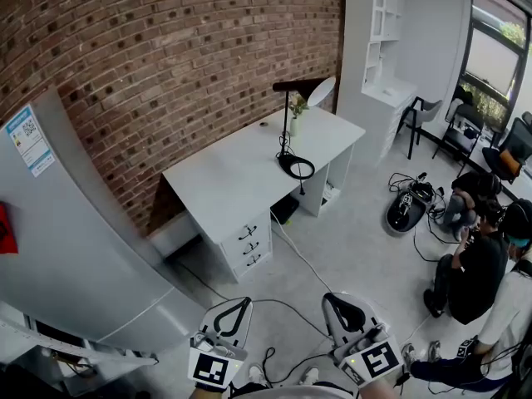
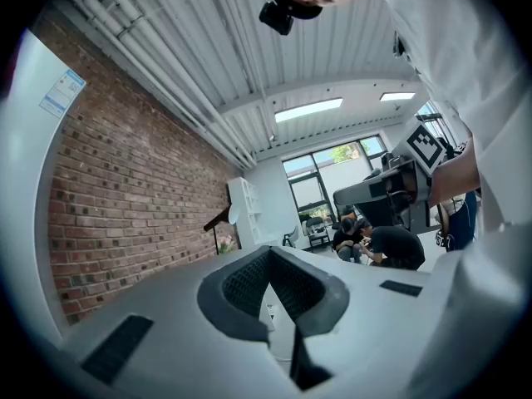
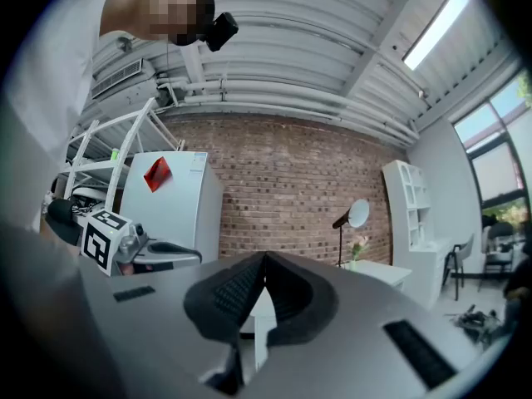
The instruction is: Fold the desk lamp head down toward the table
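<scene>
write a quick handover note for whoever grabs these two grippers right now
Left gripper: shut, empty, held low, well short of the desk.
Right gripper: shut, empty, level beside the left one.
Desk lamp: stands on the white desk by the brick wall, next to a small plant. The lamp head is up at the top of the upright stem.
Done: nothing, the lamp is untouched.
Left: walk up to the desk, take the lamp head and fold it down toward the tabletop.
</scene>
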`<state>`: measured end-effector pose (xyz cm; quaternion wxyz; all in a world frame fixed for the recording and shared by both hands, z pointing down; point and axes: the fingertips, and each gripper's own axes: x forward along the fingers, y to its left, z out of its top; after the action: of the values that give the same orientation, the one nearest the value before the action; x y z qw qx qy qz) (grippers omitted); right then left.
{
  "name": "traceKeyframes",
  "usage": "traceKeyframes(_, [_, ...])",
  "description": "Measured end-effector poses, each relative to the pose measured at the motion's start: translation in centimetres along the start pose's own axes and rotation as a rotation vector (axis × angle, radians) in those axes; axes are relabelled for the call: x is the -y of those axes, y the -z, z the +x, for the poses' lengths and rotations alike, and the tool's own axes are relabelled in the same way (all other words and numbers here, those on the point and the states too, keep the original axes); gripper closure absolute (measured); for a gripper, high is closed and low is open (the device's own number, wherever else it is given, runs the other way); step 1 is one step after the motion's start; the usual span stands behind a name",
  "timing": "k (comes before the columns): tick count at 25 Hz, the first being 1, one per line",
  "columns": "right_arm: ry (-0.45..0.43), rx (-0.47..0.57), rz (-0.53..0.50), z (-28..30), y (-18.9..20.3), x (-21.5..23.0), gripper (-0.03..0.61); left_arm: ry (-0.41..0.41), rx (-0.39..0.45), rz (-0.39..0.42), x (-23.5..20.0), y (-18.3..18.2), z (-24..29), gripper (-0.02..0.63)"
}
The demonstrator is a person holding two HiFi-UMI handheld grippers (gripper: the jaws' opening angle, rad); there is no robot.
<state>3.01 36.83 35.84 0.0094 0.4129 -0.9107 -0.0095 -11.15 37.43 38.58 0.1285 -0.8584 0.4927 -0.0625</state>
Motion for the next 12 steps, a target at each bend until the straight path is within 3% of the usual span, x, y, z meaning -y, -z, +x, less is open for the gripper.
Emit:
traceKeyframes(9, [0.047, 0.007, 0.000, 0.4, -0.2, 0.9, 0.560, -0.009, -0.004, -0.045, -0.9, 0.7, -0.4, 0.606])
traceKeyframes(12, [0.061, 0.002, -0.004, 1.0, -0.1, 0.2, 0.560, 0.010, -0.003, -0.017, -1.5, 1.3, -1.0, 0.606])
